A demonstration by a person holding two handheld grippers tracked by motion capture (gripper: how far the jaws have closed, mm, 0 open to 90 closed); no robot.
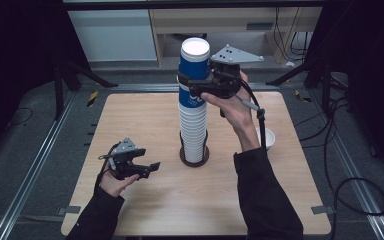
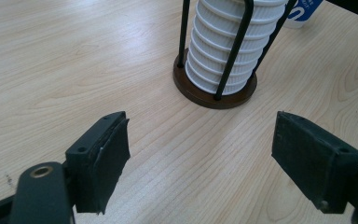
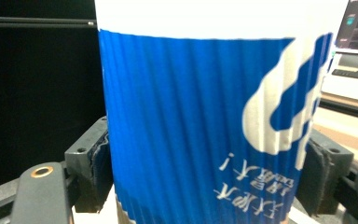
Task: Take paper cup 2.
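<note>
**Blue cup gripped at the top of the stack, left jaws wide over bare wood**

In the high view the right gripper (image 1: 200, 82) sits just above the centre of the frame, its jaws closed on the blue cup (image 1: 194, 75), which is upside down as the topmost piece of the cup stack (image 1: 193, 132). The right gripper view shows that cup (image 3: 200, 126) between the two jaws, its ribbed blue wall pressed by a pad on each side and its print inverted. The stack of white ribbed cups rises from a round brown holder (image 1: 195, 159) near the centre of the table (image 1: 155, 210); thin black uprights of the holder run along the lower cups, as the left gripper view shows (image 2: 235, 51).

The left gripper (image 1: 147, 167) is held low at the lower left of the high view, near the holder but apart from it, jaws spread wide with nothing between them but wood.

A small white bowl (image 1: 269, 136) stands at centre right, close behind the right forearm and beside the gripper's trailing cable (image 1: 261, 125).

Open wood lies across the upper left, the left side and the whole bottom strip of the table. The table's far edge runs just behind the stack; beyond it are grey floor, black frame legs and a pale cabinet at the top of the frame. Metal rails flank the table on both sides, and loose cables lie on the floor at right.
</note>
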